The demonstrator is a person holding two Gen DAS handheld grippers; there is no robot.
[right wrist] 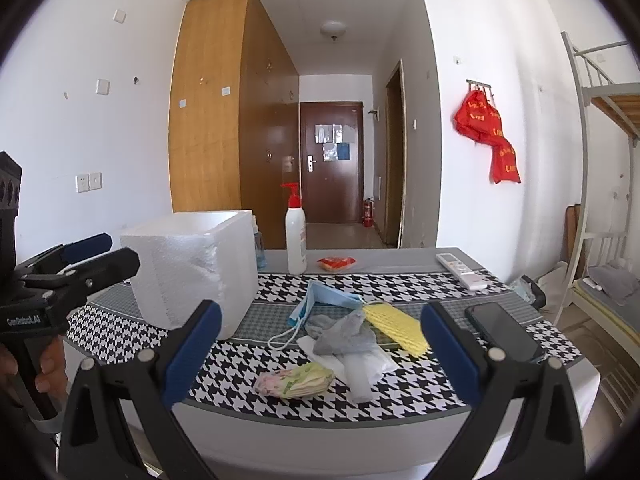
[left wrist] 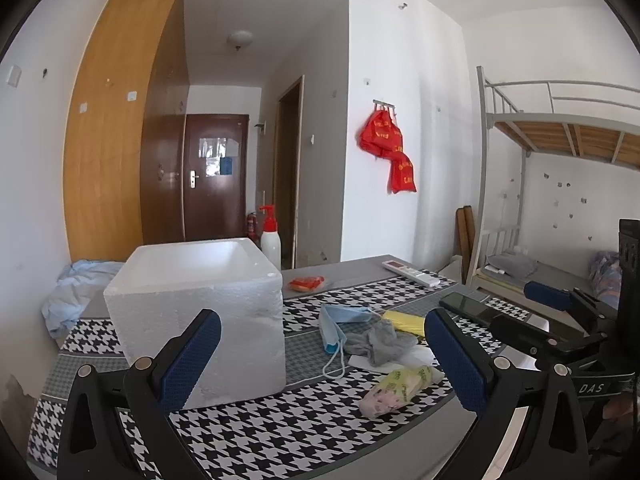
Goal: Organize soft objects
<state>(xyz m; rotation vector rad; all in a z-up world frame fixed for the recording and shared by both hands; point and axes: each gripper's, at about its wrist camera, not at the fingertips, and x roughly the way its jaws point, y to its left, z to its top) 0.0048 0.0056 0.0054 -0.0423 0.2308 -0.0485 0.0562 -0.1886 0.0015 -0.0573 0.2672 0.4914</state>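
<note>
A white foam box [left wrist: 200,312] [right wrist: 192,268] stands open-topped on the left of the houndstooth table [right wrist: 400,396]. To its right lie soft items: a blue face mask [left wrist: 338,322] [right wrist: 324,300], a grey sock [left wrist: 380,342] [right wrist: 344,332], a yellow cloth [left wrist: 404,320] [right wrist: 396,326], a tissue pack [left wrist: 396,392] [right wrist: 296,380] and a white wipe packet [right wrist: 364,368]. My left gripper [left wrist: 322,360] is open and empty, near the box's front. My right gripper [right wrist: 320,356] is open and empty, above the table's near edge before the pile.
A pump bottle [right wrist: 296,240], a red snack packet [right wrist: 336,263] and a white remote [right wrist: 460,270] sit at the table's far side. A black phone [right wrist: 504,332] lies at the right. A light blue cloth [left wrist: 76,292] lies left of the box. A bunk bed [left wrist: 560,160] stands at right.
</note>
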